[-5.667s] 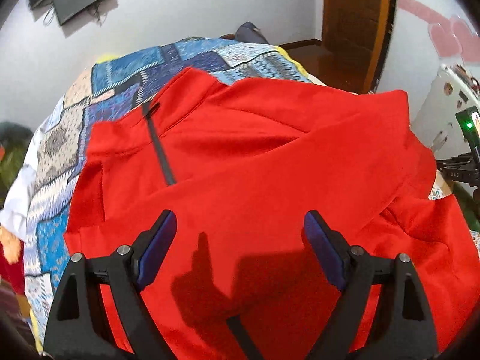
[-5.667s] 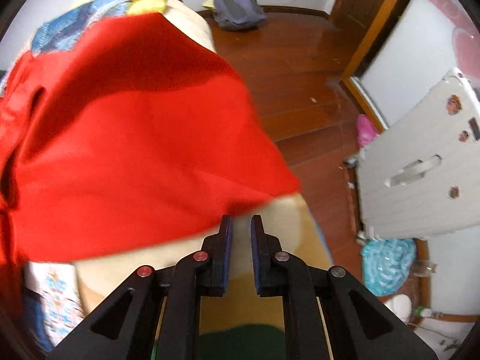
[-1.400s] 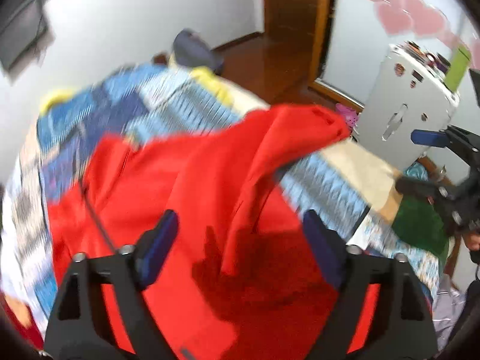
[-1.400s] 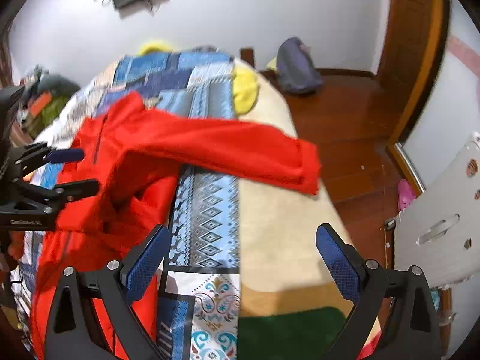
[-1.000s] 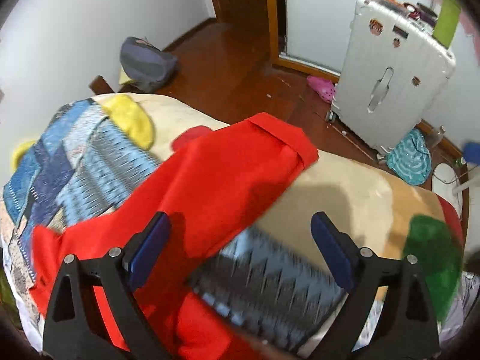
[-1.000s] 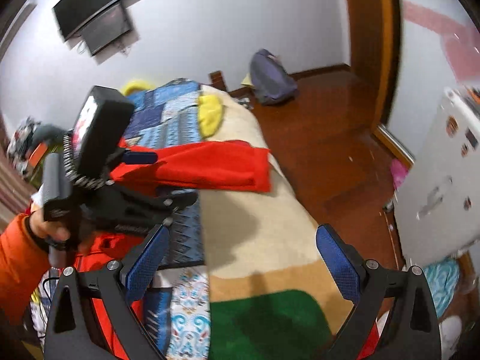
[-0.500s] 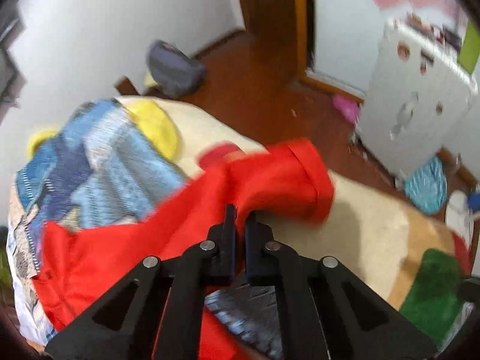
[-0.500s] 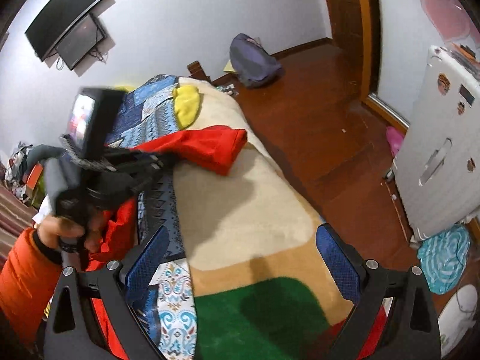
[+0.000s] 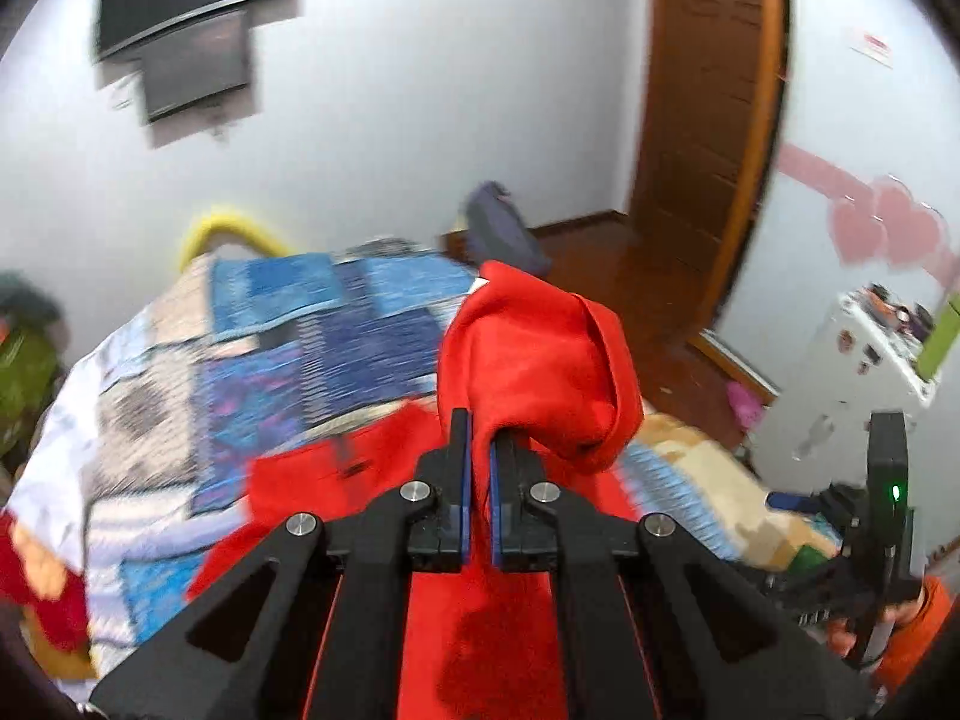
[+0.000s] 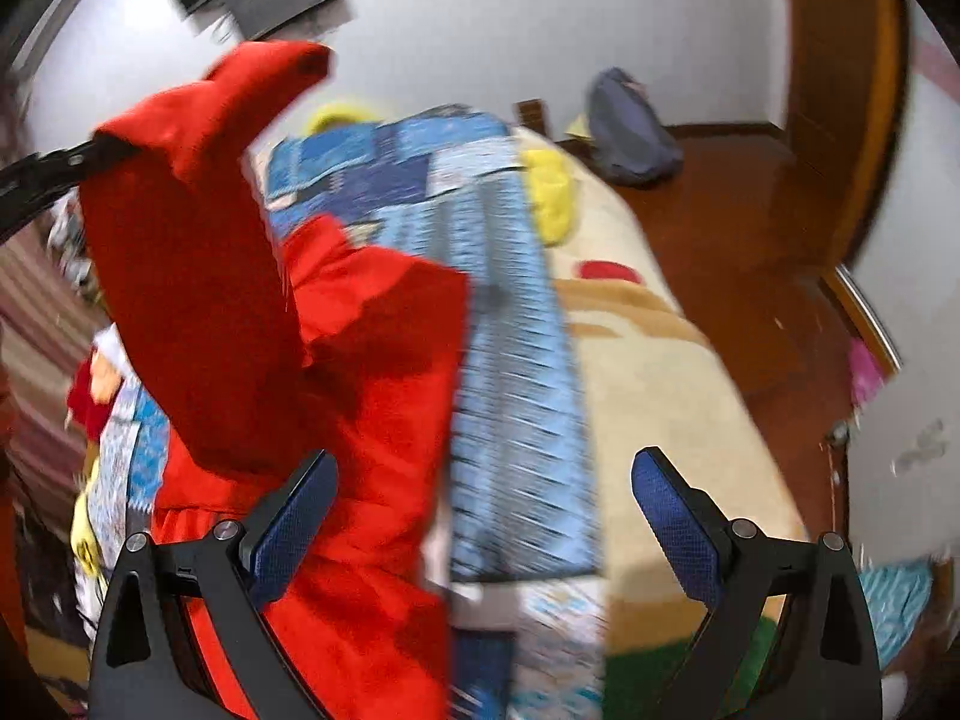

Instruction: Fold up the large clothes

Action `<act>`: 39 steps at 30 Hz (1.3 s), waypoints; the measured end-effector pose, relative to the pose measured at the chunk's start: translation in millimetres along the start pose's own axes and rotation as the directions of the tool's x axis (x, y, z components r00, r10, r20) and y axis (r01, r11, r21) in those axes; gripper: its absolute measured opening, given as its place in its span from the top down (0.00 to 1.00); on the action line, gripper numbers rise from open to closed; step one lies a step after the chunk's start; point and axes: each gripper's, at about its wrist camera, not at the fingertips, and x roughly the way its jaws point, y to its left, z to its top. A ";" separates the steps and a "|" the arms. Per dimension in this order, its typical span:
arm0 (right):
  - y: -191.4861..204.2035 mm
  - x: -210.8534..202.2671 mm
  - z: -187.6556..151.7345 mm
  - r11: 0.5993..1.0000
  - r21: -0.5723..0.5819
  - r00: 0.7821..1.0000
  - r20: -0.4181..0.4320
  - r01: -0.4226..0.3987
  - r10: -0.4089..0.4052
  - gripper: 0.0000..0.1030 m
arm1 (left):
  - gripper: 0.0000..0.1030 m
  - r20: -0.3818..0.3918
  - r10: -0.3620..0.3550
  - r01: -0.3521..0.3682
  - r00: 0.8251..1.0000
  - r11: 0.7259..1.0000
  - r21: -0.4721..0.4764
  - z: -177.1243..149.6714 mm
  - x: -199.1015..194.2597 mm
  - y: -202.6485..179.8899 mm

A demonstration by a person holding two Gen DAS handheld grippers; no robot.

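- The left tongs (image 9: 478, 468) are closed on the sleeve (image 9: 534, 360) of the red top (image 10: 360, 420); red cloth is pinched between the blue pads.
- The right tongs (image 10: 483, 516) are spread wide, with nothing between the pads (image 10: 675, 519).
- The sleeve is held up in the air above the bed (image 10: 648, 372), its cuff end drooping in a loose fold past the left tongs' tips.
- In the right wrist view the raised sleeve is seen as a tall red column at the left, with the left tongs' black arm reaching in from the left edge.
- The body of the top is spread on the bed, mostly on the left half of the right wrist view, under and just left of the right tongs.
- The bed is covered by a blue patchwork blanket (image 10: 510, 360) and a beige one with a green patch near its lower edge.
- A dark bag (image 10: 630, 126) is seen on the wooden floor by the wall, beyond the bed.
- A white suitcase (image 9: 852, 384) stands at the right in the left wrist view, well apart from the bed.
- Both views are blurred.
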 end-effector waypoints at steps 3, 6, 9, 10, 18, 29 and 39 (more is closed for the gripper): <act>36.5 30.8 8.8 0.995 -0.098 0.999 -0.040 0.027 -0.031 0.05 | 0.97 -0.052 0.047 -0.051 0.998 0.997 -0.061 -40.6 -0.6 53.4; 65.6 71.7 10.7 0.983 -0.178 0.991 -0.113 0.050 -0.071 0.05 | 0.97 -0.150 0.047 -0.069 0.988 0.987 -0.144 -88.0 12.6 100.1; 79.2 112.1 3.5 0.967 -0.241 0.972 -0.196 0.080 -0.129 0.05 | 0.96 -0.302 0.065 -0.131 0.951 0.970 -0.204 -156.5 42.2 142.7; 81.1 124.9 0.5 0.961 -0.259 0.961 -0.228 0.095 -0.156 0.05 | 0.96 -0.341 0.062 -0.142 0.938 0.966 -0.215 -175.0 48.5 149.8; 82.4 139.3 -11.8 0.951 -0.285 0.950 -0.245 0.120 -0.193 0.01 | 0.63 -0.489 -0.023 -0.148 0.872 0.940 -0.307 -285.0 64.0 175.8; 83.4 138.5 -11.2 0.955 -0.271 0.954 -0.234 0.123 -0.189 0.01 | 0.36 -0.447 -0.027 -0.156 0.894 0.917 -0.367 -263.9 63.1 188.5; 91.8 111.6 15.6 0.929 -0.337 0.971 -0.126 0.152 -0.205 0.01 | 0.36 -0.396 0.051 -0.175 0.917 0.943 -0.283 -223.3 74.4 196.9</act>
